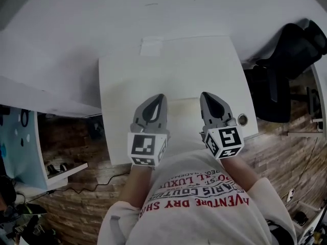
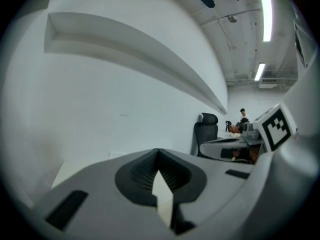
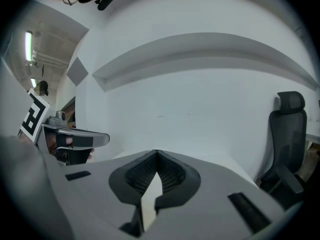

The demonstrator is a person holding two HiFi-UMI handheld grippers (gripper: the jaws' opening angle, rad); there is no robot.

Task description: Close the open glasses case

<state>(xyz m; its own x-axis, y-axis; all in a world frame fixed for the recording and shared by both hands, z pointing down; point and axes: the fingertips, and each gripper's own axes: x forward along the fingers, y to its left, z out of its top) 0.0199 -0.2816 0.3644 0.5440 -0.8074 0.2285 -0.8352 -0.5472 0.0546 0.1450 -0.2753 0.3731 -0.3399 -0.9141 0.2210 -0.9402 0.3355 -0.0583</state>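
Note:
No glasses case shows in any view. Both grippers hover side by side over the near half of a white table (image 1: 173,65). In the head view my left gripper (image 1: 158,98) has its jaw tips together and holds nothing. My right gripper (image 1: 206,96) is also shut and empty. In the left gripper view the left gripper (image 2: 158,151) points across the bare tabletop toward a white wall. The right gripper view shows the right gripper (image 3: 156,153) with its tips touching, over the same white surface.
A small white paper patch (image 1: 152,46) lies at the table's far edge. A round grommet (image 1: 242,119) sits near the right edge. A black office chair (image 1: 286,75) stands right of the table, and a light blue shelf unit (image 1: 20,137) at the left.

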